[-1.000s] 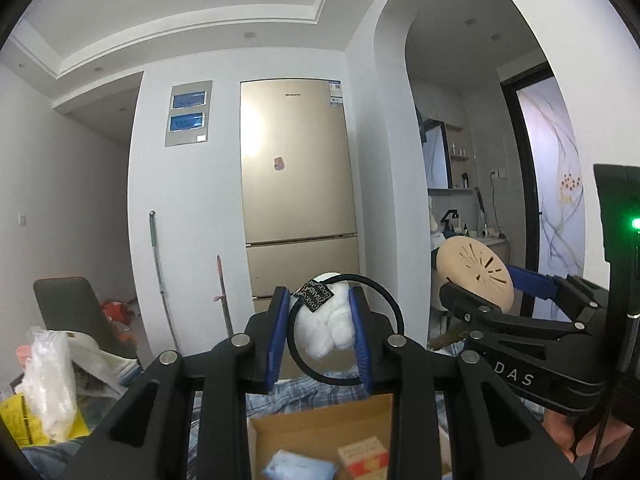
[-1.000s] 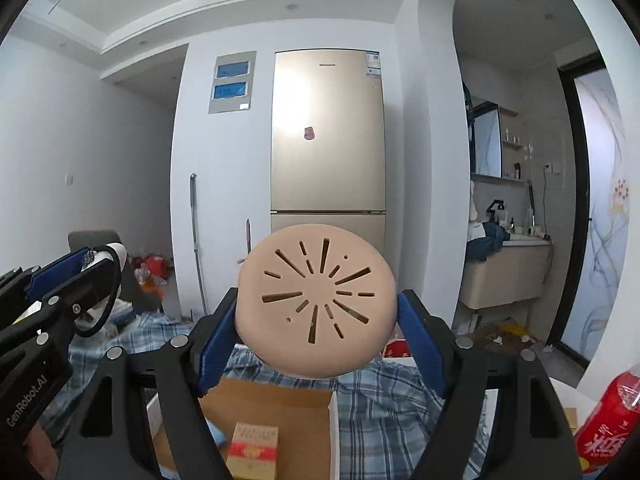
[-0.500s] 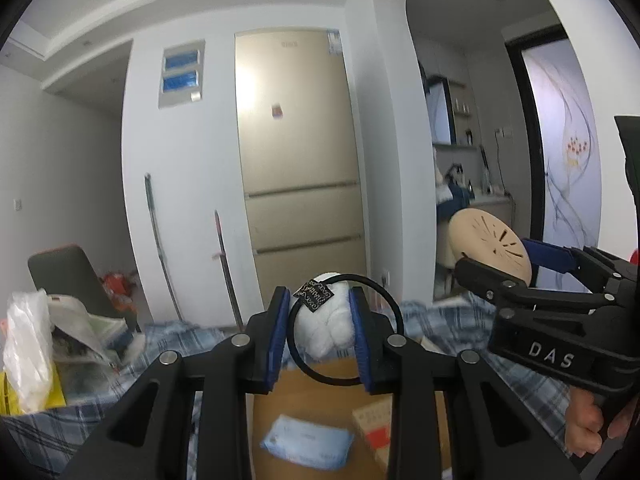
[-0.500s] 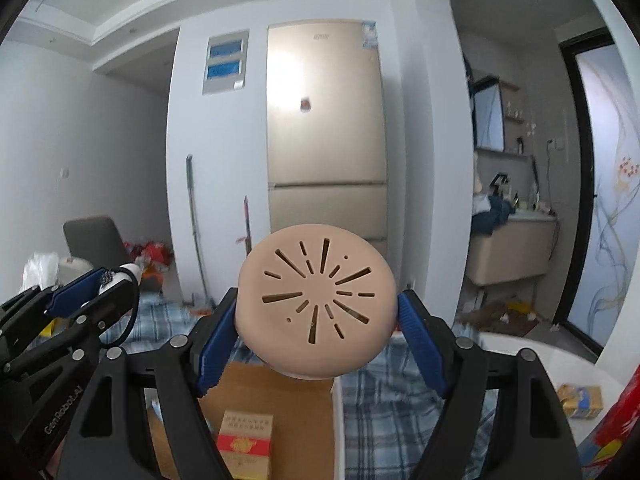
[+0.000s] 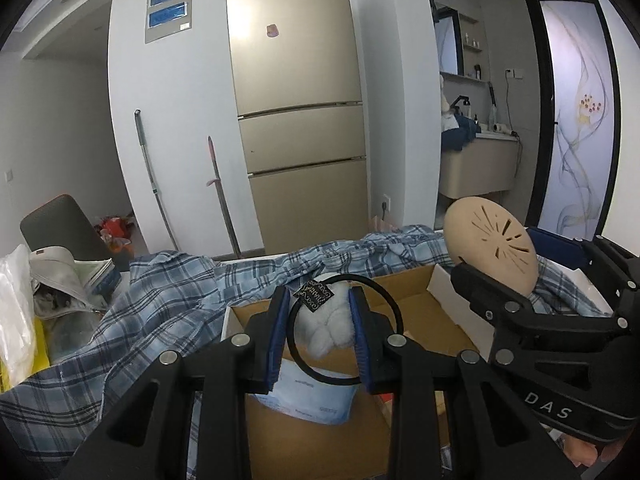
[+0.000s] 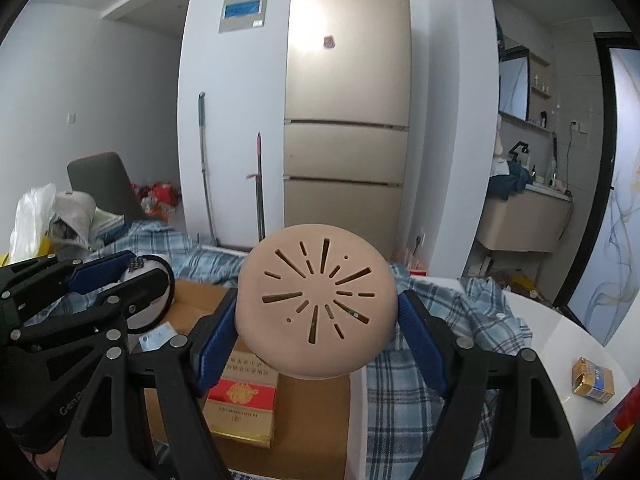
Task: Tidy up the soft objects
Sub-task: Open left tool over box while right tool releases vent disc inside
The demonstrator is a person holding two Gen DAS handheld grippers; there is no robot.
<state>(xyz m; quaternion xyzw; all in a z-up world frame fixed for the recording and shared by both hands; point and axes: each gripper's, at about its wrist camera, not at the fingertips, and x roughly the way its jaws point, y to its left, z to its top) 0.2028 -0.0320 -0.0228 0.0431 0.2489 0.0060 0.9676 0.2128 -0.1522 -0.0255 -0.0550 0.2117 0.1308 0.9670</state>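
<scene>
My left gripper [image 5: 319, 312] is shut on a white fluffy hair tie [image 5: 326, 326] with a black elastic loop and a black tag, held above an open cardboard box [image 5: 424, 312]. It also shows in the right wrist view [image 6: 136, 276]. My right gripper [image 6: 316, 312] is shut on a round beige soft pad [image 6: 316, 304] with radial slits, held above the same box [image 6: 192, 300]. The pad also shows in the left wrist view [image 5: 492, 248], to the right of the hair tie.
The box holds a blue tissue pack [image 5: 308, 398] and a red-and-gold carton [image 6: 244, 396]. A blue plaid shirt [image 5: 160, 312] lies around the box on a white table [image 6: 560, 332]. Bags [image 5: 16, 312] are piled at left. A fridge [image 5: 296, 112] stands behind.
Both grippers have tilted and moved down toward the box, still holding their objects. More of the box, shirt and table now shows in both views.
</scene>
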